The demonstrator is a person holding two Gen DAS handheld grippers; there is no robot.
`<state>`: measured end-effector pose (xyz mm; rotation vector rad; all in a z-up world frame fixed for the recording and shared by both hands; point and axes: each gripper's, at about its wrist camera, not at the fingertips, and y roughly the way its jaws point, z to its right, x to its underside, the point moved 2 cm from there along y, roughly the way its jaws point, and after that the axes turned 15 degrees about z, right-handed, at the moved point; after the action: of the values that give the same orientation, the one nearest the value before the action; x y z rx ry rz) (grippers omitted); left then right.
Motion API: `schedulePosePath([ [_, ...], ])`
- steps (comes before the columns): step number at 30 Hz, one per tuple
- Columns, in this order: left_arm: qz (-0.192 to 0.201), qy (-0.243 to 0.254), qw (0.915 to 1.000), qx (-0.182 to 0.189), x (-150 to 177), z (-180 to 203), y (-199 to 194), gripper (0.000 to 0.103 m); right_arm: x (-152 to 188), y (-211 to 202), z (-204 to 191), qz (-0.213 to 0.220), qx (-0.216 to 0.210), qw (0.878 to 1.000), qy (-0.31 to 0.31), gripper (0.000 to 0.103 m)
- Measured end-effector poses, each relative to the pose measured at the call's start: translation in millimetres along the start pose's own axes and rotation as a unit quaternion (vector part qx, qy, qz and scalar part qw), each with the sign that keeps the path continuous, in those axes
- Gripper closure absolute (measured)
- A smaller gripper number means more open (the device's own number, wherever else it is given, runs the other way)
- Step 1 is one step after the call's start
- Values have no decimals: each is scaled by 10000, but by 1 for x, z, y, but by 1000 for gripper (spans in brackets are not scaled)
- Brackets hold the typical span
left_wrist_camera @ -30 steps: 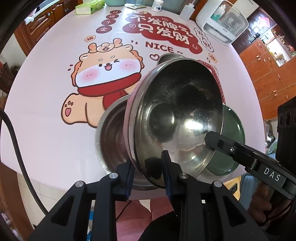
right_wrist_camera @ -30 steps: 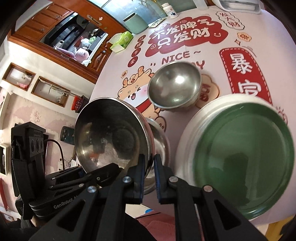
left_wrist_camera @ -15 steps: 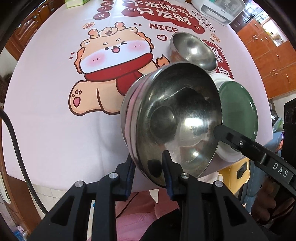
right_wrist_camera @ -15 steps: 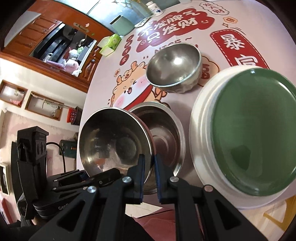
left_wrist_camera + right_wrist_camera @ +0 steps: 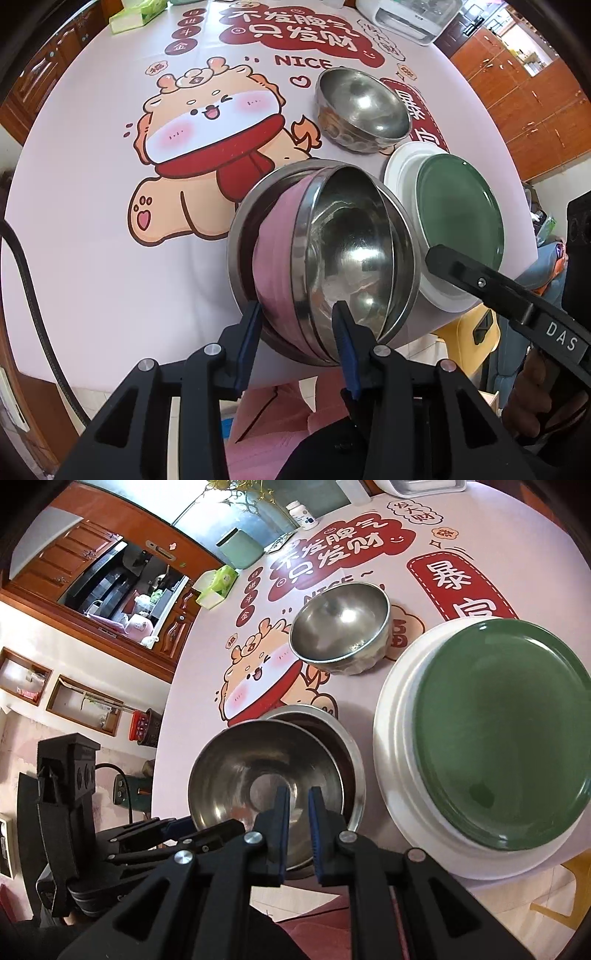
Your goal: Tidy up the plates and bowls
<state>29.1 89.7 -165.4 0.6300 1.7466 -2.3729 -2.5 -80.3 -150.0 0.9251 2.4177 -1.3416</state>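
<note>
A steel bowl (image 5: pixel 351 254) rests tilted inside a larger steel bowl (image 5: pixel 243 221) near the table's front edge. My left gripper (image 5: pixel 295 325) is open, its fingers straddling the near rim of the inner bowl. My right gripper (image 5: pixel 295 805) is slightly open over the rims of the nested bowls (image 5: pixel 258 771), gripping nothing. A third steel bowl (image 5: pixel 364 109) stands farther back and also shows in the right wrist view (image 5: pixel 341 627). A green plate (image 5: pixel 460 210) lies on a white plate (image 5: pixel 400 173) to the right; the green plate (image 5: pixel 502 731) fills the right wrist view's right side.
The round table has a pink cartoon tablecloth (image 5: pixel 110 184). A white appliance (image 5: pixel 410 14) and a green tissue box (image 5: pixel 136 16) stand at the far edge. A pill bottle (image 5: pixel 302 515) stands at the back. The table's front edge runs just below the bowls.
The held bowl has been lowered into the larger bowl. Both grippers have opened and let go of its rim.
</note>
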Motion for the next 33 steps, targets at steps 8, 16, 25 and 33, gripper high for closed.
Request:
schedulePosePath([
  [8, 184, 322, 9993, -46, 6, 7, -10, 62, 11, -5, -6, 82, 85, 9999, -66, 91],
  [16, 520, 597, 9967, -197, 2, 21, -24, 56, 2, -14, -2, 277, 240, 9992, -169, 90],
  [25, 912, 642, 9931, -352, -14, 24, -38, 53, -17, -9, -1, 429, 239, 9986, -174, 82],
  [33, 1148, 500, 9918, -259, -29, 21, -39, 42, -34, 2, -2, 401, 226, 9985, -295, 76],
])
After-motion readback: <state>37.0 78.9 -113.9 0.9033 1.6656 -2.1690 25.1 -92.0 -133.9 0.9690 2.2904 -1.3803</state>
